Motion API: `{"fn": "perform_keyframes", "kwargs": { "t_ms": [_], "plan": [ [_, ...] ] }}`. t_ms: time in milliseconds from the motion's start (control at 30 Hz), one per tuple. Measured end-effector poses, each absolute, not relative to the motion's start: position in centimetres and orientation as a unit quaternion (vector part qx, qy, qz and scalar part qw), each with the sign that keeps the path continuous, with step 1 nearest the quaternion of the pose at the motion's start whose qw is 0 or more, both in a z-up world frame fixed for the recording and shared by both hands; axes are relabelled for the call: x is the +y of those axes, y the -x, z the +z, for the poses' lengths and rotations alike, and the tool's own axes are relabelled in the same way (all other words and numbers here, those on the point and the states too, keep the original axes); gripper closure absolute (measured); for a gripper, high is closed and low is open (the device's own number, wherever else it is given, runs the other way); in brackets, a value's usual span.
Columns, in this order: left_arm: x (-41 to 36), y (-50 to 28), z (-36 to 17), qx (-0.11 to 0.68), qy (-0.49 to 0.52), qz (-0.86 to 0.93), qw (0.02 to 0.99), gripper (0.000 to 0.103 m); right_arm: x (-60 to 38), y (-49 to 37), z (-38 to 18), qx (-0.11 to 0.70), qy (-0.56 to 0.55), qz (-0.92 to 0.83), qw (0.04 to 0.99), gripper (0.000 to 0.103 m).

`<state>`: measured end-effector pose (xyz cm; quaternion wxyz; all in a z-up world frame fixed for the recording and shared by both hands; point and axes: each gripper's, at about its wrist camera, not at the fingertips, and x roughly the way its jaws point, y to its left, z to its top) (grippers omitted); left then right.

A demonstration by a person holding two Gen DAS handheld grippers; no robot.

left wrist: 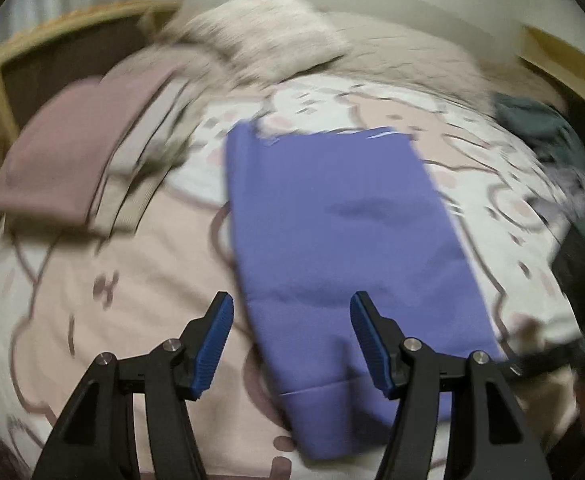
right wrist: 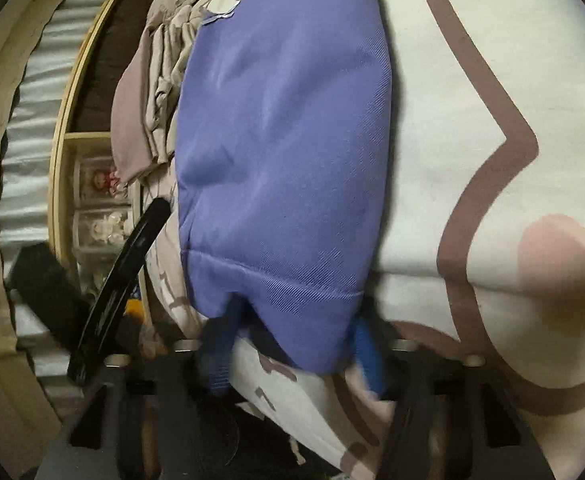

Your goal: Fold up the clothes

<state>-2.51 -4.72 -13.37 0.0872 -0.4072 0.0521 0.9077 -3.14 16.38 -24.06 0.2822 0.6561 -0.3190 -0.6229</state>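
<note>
purple garment (right wrist: 284, 160) edge between right tongs (right wrist: 292, 352)

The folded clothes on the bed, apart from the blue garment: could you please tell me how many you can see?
2 for certain: a pink garment on top, and a beige striped garment under it, stacked left of the blue one. More may be hidden beneath.

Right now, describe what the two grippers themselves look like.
The left gripper has two black angular fingers with silver rivets at the joints, and each carries a ribbed blue pad on its inner face. The right gripper looks built alike, black frame with blue pads and silver rivets, though it is blurred. No cables, markings or sleeves show clearly.
</note>
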Motion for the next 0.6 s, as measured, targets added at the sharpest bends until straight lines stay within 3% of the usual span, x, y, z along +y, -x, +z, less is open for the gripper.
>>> {"fn": "perform_keyframes", "kwargs": {
  "t_ms": [67, 167, 333, 600],
  "plan": [
    [-3.4, 1.2, -12.1, 0.112, 0.371, 0.912, 0.134, 0.042, 16.6, 3.3, -23.7, -0.329, -0.655, -0.622, 0.277, 0.078],
    [-1.6, -1.4, -11.1, 0.222, 0.306, 0.903, 0.205, 0.042, 17.2, 3.6, -22.7, -0.352, -0.643, -0.62, 0.28, 0.085],
    [0.5, -6.6, -14.3, 0.413, 0.219, 0.841, 0.271, 0.042, 16.5, 4.7, -20.0, -0.375, -0.607, -0.635, 0.295, 0.085],
    [0.6, -6.4, -21.0, 0.548, 0.179, 0.79, 0.209, 0.042, 16.7, 5.3, -19.3, -0.386, -0.603, -0.634, 0.292, 0.085]
  ]
}}
